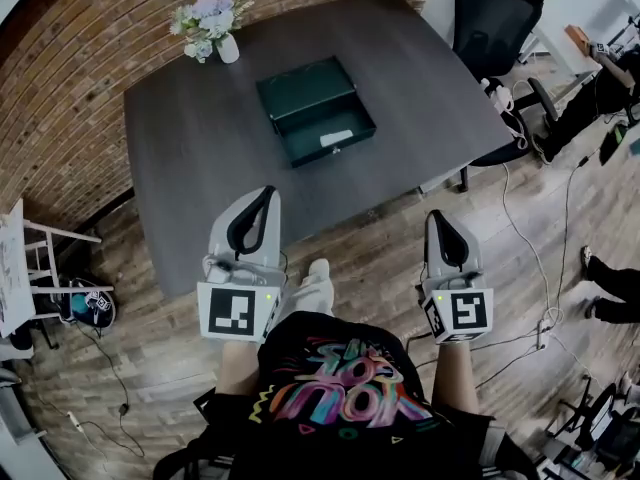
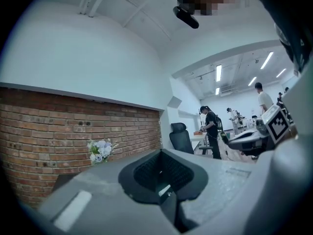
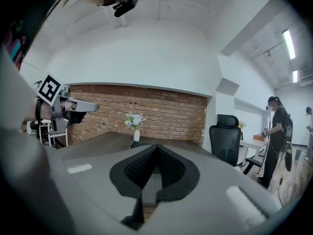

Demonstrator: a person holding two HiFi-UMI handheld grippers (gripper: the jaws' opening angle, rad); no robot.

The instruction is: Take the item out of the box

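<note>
A dark green box (image 1: 315,108) lies open in the middle of the dark grey table (image 1: 190,158), with a small white item (image 1: 336,138) in its near part. Both grippers hang short of the table's near edge, above the wooden floor, well away from the box. My left gripper (image 1: 266,192) is shut and empty; in the left gripper view its jaws (image 2: 160,153) meet, pointing level at the brick wall. My right gripper (image 1: 437,215) is shut and empty as well, its tips (image 3: 155,147) aimed over the table.
A white vase of flowers (image 1: 212,26) stands at the table's far left corner. A black office chair (image 1: 495,13) sits at the far right, a white stand (image 1: 50,258) at the left. Cables (image 1: 540,268) trail over the floor. People (image 2: 210,131) stand at desks beyond.
</note>
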